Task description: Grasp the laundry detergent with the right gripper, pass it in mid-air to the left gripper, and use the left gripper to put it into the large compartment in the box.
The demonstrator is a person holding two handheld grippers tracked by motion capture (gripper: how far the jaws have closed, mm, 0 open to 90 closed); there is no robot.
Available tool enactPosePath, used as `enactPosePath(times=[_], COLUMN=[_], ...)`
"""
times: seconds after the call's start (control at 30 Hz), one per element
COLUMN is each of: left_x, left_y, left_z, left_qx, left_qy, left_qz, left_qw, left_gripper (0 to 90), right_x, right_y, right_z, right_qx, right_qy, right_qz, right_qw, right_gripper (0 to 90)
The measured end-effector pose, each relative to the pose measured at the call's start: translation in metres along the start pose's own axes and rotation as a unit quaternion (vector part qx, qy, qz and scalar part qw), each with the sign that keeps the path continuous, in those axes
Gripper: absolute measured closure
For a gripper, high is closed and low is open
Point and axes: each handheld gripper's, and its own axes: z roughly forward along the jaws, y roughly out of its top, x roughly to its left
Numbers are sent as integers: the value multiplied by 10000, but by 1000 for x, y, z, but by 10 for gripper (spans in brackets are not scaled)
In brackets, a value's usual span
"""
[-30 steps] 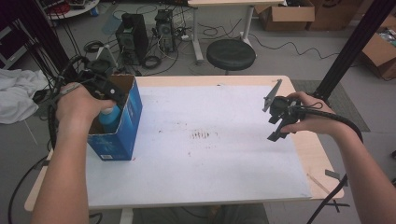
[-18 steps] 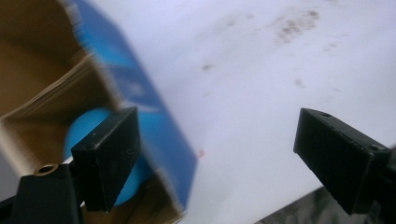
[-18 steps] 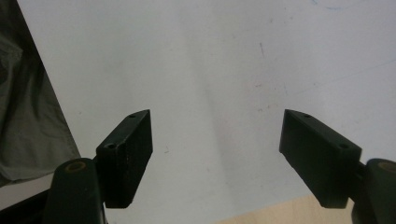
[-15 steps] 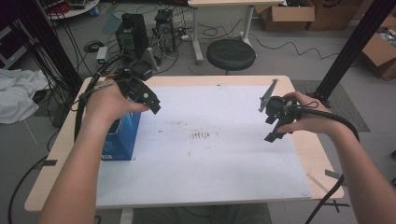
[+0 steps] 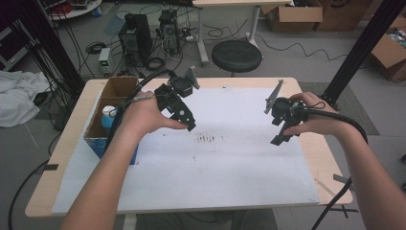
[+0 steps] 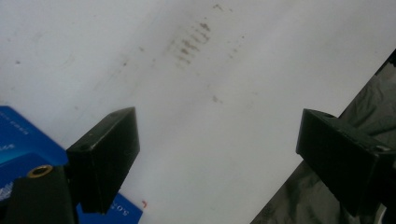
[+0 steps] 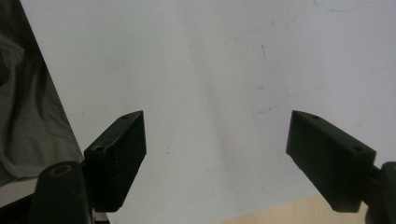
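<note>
High view: a light wooden table (image 5: 306,158) is covered over most of its top by a white paper sheet (image 5: 230,163) with a small patch of dark smudges (image 5: 207,139) near its centre.

The left gripper (image 5: 186,120), black and hand-held, hangs above the sheet just left of centre, jaws pointing down toward the smudges. In the left gripper view (image 6: 215,154) the jaws stand wide apart with bare white paper between them; released, nothing held. The blue edge of the box sits at the lower left of that view, beside the left jaw.

An open blue cardboard box (image 5: 103,127) with a brown interior stands at the table's left edge, partly behind the left forearm (image 5: 105,177). Inside it, a white bottle with a blue cap (image 5: 108,117) is upright in the near compartment. The left gripper is near the box but apart from it.

The right gripper (image 5: 282,136) is held above the sheet's right part, a grey plate on top. Right gripper view (image 7: 215,154): jaws spread wide over paper, empty; a strip of wooden table edge shows at bottom right.
</note>
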Motion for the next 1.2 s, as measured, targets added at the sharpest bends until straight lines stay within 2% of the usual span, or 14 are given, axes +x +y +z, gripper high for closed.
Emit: enactPosePath(times=[0.2,0.4,1.2], left_x=[-8,-12,-15], left_y=[6,10,12], left_z=[12,20,21], left_qx=[76,136,105], left_qy=[-88,-157,-223], left_qz=[171,254,225], left_qw=[9998,9995,9994], left_gripper=[142,144,142], right_x=[1,2,6], right_y=[2,4,-1], right_z=[0,-1,1], right_qx=[14,26,36], right_qy=[34,34,59], right_qz=[-41,-43,-63], right_qw=[10000,10000,10000], right_gripper=[198,198,202])
